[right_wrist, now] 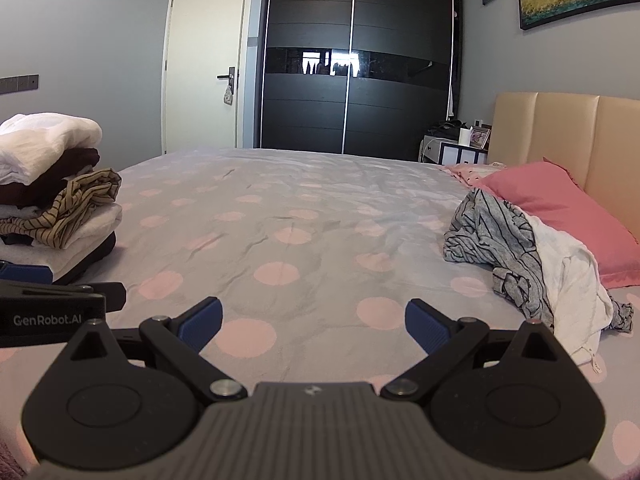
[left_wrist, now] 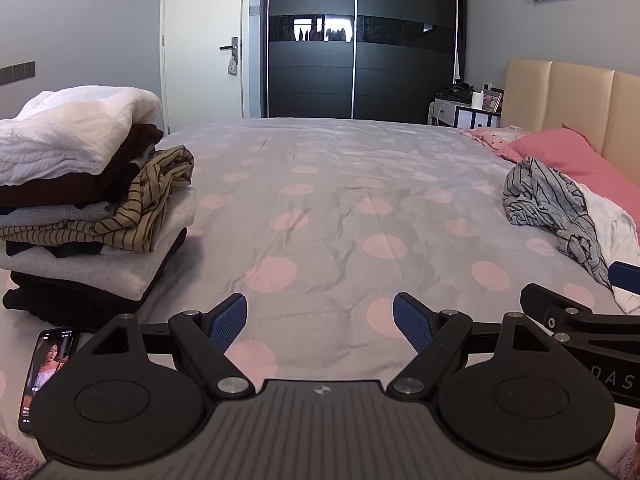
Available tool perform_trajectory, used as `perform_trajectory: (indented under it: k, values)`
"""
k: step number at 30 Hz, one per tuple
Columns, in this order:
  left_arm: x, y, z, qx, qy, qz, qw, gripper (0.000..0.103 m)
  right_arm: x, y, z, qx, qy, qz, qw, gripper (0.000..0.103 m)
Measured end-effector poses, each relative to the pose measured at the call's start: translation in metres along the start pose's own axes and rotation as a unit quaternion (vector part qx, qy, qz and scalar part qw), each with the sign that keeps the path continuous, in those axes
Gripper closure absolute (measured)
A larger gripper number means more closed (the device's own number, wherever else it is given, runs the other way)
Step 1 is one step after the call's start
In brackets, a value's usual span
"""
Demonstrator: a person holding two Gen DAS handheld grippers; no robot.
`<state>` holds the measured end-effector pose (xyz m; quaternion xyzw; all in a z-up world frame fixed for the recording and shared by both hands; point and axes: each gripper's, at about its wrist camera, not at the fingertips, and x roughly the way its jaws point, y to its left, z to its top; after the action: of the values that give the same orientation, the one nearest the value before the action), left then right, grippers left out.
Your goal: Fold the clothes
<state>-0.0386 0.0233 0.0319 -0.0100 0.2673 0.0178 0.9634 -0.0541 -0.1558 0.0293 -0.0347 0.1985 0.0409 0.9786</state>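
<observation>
**Cotton stack done, a small heap left**

Cotton and knit garments sit folded in a stack (left_wrist: 80, 200) at nine o'clock on the bed (left_wrist: 328, 208), a white piece on top, a brown-striped one slumping from the middle. A phone (left_wrist: 48, 372) lies at the stack's foot, screen lit.

Both pairs of tongs hover low over the bare spotted sheet, side by side. The left tongs (left_wrist: 320, 322) gape wide and grip nothing; the right tongs (right_wrist: 313, 324) likewise stand wide apart and empty.

At three o'clock, against a pink pillow (right_wrist: 560, 208), lies the unfolded heap: a grey striped garment (right_wrist: 492, 240) crumpled over a white one (right_wrist: 572, 280).

By this showing most of the folding is finished, with at least these two pieces left. How many garments the stack holds is hard to count, and the heap's far end is cut off in the left view.
</observation>
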Motion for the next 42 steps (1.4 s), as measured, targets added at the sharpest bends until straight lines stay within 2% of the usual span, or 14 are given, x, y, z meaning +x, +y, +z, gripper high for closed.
perform_trajectory:
  k: [42]
  values:
    - [-0.0056, -0.0008, 0.0025, 0.005, -0.007, 0.000, 1.0000, 0.023, -0.0002, 0.0081, -0.0021, 0.001, 0.008, 0.005, 1.000, 0.004]
